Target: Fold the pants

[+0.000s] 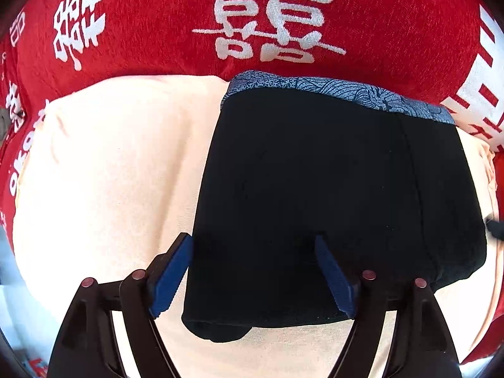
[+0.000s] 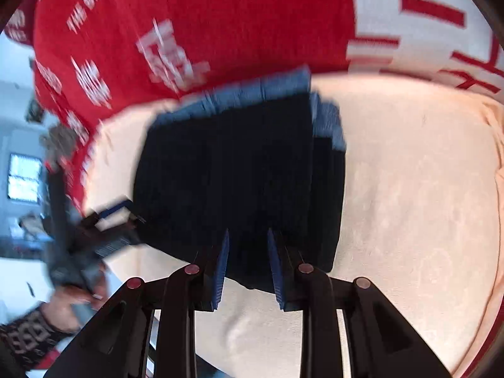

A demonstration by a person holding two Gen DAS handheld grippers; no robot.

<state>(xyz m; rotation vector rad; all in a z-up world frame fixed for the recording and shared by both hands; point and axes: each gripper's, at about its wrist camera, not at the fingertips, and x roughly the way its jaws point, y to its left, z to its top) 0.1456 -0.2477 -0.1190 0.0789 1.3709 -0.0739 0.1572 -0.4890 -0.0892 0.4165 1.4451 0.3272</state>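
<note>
Surroundings: a red blanket (image 1: 151, 31) with white printed characters and some Latin lettering covers the far side. In front of it lies a cream cloth (image 1: 104, 163), slightly wrinkled, serving as the work surface. A white panel with red strokes (image 2: 425, 31) sits at the far right of the blanket. In the right wrist view, room clutter at the far left is too blurred to identify.

Nothing lies on top of the pants. In the right wrist view the person's hand (image 2: 67, 302), in a dark patterned sleeve (image 2: 25, 337), holds the left gripper (image 2: 113, 217) at the left edge of the garment; that view is motion-blurred.

Pants (image 1: 330, 189): black, folded into a compact, roughly rectangular stack on the cream cloth, with its far edge against the red blanket. A blue-grey patterned waistband (image 1: 340, 89) runs along the far edge. A seam line runs down the right side. The near left corner bulges slightly where layers stack.

Left gripper (image 1: 253, 271): jaws spread wide, blue pads (image 1: 171, 274) straddling the near left part of the stack, not pinching it.

Right gripper (image 2: 247, 267): jaws narrowly apart over the near edge of the pants; cannot tell whether fabric is pinched between them.
</note>
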